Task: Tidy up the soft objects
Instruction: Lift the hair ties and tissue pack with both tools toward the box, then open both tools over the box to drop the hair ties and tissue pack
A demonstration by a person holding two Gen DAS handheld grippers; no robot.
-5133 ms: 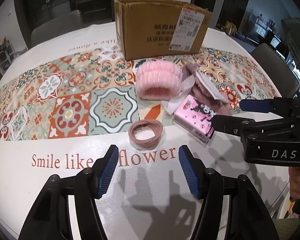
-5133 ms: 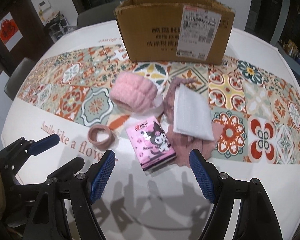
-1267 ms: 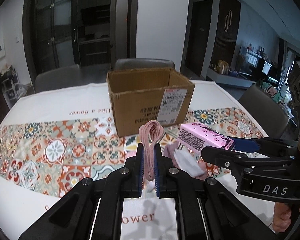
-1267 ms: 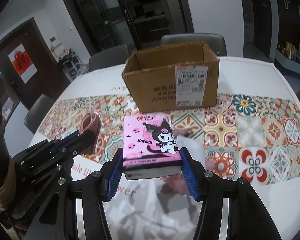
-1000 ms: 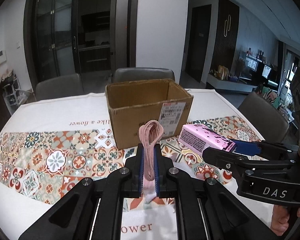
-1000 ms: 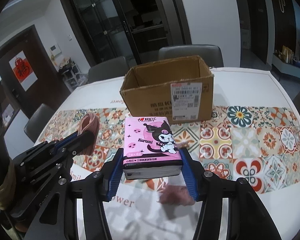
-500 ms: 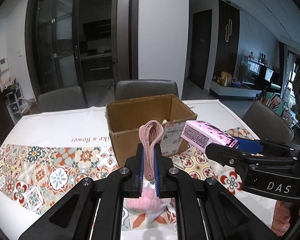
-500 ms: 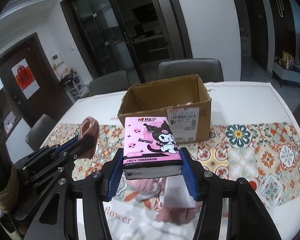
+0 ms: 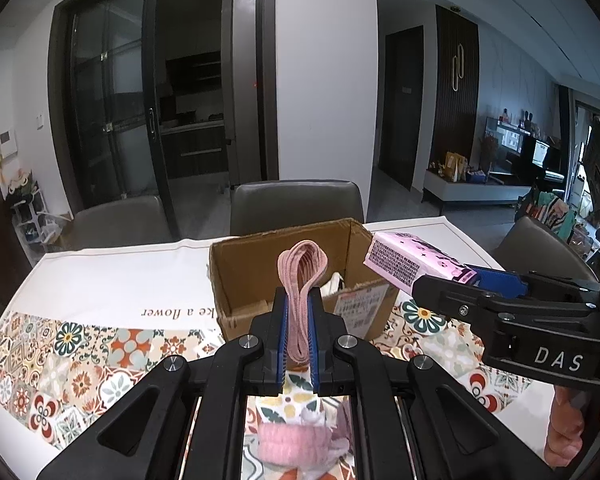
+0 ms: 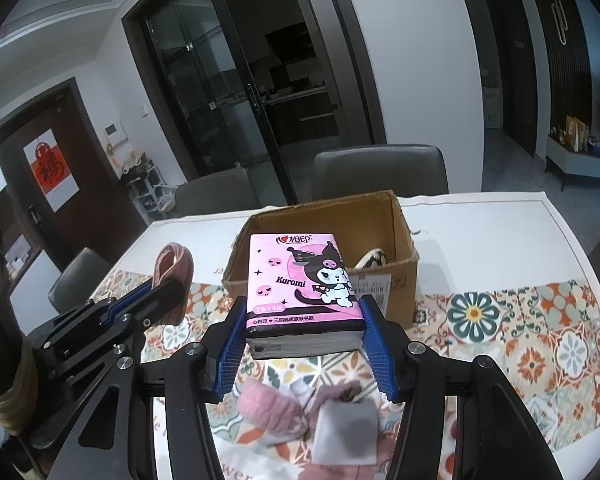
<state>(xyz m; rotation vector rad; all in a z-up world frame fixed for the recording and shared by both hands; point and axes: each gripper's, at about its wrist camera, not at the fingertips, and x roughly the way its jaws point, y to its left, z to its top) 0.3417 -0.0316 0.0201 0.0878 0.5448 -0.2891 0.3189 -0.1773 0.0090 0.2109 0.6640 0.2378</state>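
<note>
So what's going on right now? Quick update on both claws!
Left gripper shut on pink hair bands. Right gripper shut on pink tissue pack. Both raised before the open cardboard box. Nothing between them and the box.

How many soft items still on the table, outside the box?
3 visible: pink headband, white pouch and mauve cloth under it, all below the right gripper. More may be hidden behind the grippers.
</note>
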